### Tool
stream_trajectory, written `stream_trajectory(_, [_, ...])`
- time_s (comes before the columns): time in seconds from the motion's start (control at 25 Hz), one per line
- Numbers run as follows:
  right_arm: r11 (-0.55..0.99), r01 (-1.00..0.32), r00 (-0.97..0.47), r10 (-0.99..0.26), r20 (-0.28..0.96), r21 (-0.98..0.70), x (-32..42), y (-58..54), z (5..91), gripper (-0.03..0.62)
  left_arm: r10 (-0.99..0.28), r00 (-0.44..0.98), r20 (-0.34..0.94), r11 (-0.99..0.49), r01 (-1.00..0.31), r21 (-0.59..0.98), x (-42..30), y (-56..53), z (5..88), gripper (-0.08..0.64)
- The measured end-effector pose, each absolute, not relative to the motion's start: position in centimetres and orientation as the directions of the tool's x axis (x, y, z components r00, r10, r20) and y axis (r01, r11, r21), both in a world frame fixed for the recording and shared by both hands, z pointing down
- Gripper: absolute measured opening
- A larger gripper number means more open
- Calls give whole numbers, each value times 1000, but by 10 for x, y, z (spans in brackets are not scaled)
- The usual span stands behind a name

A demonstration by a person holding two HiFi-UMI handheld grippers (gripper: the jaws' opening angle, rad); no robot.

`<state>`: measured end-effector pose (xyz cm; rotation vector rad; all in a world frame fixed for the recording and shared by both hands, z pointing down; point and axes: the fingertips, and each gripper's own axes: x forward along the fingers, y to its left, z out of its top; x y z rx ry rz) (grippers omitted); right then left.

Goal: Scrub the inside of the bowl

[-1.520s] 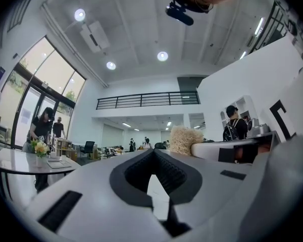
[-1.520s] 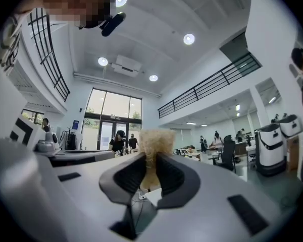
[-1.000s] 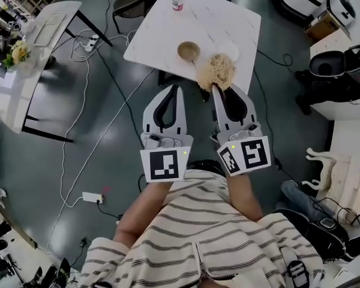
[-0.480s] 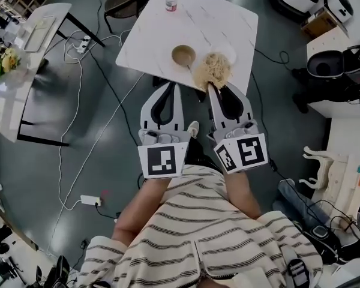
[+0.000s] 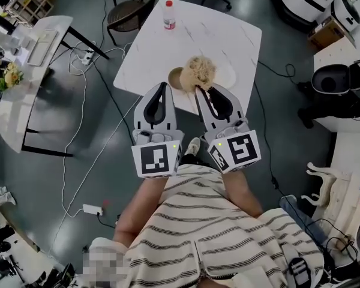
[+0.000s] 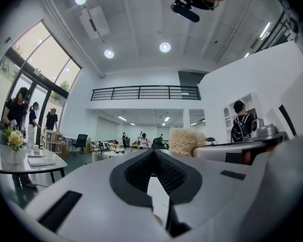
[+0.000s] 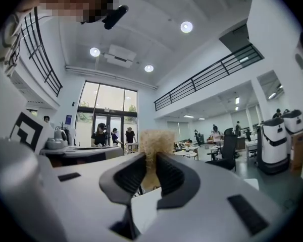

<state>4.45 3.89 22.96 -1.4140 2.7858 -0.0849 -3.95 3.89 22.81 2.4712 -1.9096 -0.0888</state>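
Note:
A tan bowl [image 5: 175, 77] stands near the front edge of the white table [image 5: 216, 35] in the head view. A fluffy straw-coloured scrubber [image 5: 198, 71] covers its right part. My right gripper [image 5: 199, 90] is shut on that scrubber, which sticks up between its jaws in the right gripper view, scrubber [image 7: 152, 140], gripper [image 7: 151, 159]. My left gripper [image 5: 162, 86] hangs just before the table edge, left of the bowl, shut with nothing in it. In the left gripper view its jaws meet at the tip, gripper [image 6: 153, 153], and the scrubber [image 6: 187, 141] shows to the right.
A clear bottle with a red cap [image 5: 168, 14] stands at the table's far left corner. A white plate [image 5: 229, 75] lies right of the scrubber. A chair [image 5: 129, 5] is behind the table, a grey desk [image 5: 30, 59] to the left, cables [image 5: 102, 131] on the floor.
Both grippers have come closer to the table. The scrubber, which was to the right of the bowl, now overlaps the bowl's right side.

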Motion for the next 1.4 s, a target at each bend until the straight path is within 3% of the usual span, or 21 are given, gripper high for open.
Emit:
stream_trajectory(0.56, [660, -742, -668, -742, 54, -118, 60, -24, 267, 66, -984, 169, 52, -168, -985, 31, -26, -19, 267, 5])
stream_trajectory(1.4, [566, -801, -597, -721, 352, -198, 35, -103, 404, 66, -879, 271, 393, -241, -962, 124, -57, -100, 407, 6])
